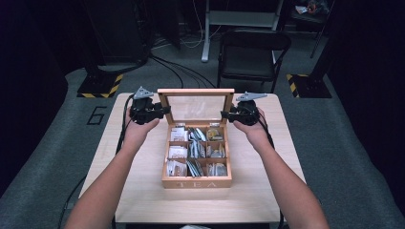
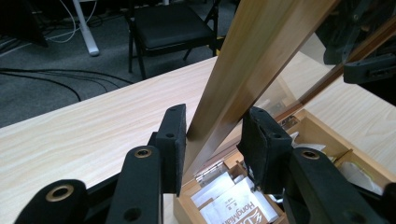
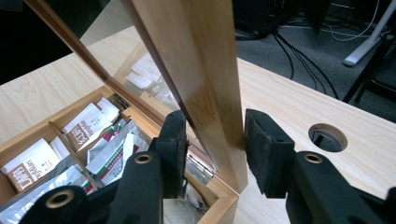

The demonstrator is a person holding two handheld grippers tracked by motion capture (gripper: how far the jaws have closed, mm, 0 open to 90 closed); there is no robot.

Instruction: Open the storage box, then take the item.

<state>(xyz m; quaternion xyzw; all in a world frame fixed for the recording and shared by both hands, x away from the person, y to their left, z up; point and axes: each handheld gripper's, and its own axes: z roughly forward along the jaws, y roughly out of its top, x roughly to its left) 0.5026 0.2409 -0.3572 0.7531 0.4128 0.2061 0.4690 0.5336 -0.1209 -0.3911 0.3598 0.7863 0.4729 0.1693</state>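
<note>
A wooden tea box [image 1: 196, 182] sits at the centre of a pale wooden table [image 1: 143, 191], its glass-paned lid [image 1: 196, 106] standing upright at the box's 12 o'clock edge. A person's forearms enter from 6 o'clock, each hand carrying a black gripper. The left gripper [image 1: 165, 110] meets the lid's frame at 9 o'clock; in the left gripper view its jaws are apart and straddle the wooden side rail [image 2: 243, 79], one pad touching or almost touching it, the other standing off with a gap. The right gripper [image 1: 225, 115] meets the opposite rail at 3 o'clock; in the right gripper view its jaws also stand apart around the rail [image 3: 205, 84], neither pad pressed firmly on it. Inside the box, dividers form nine compartments filled with tea sachets [image 1: 178, 152]. A black folding chair [image 1: 252, 52] stands on the grey floor beyond the table at 12 o'clock.
</note>
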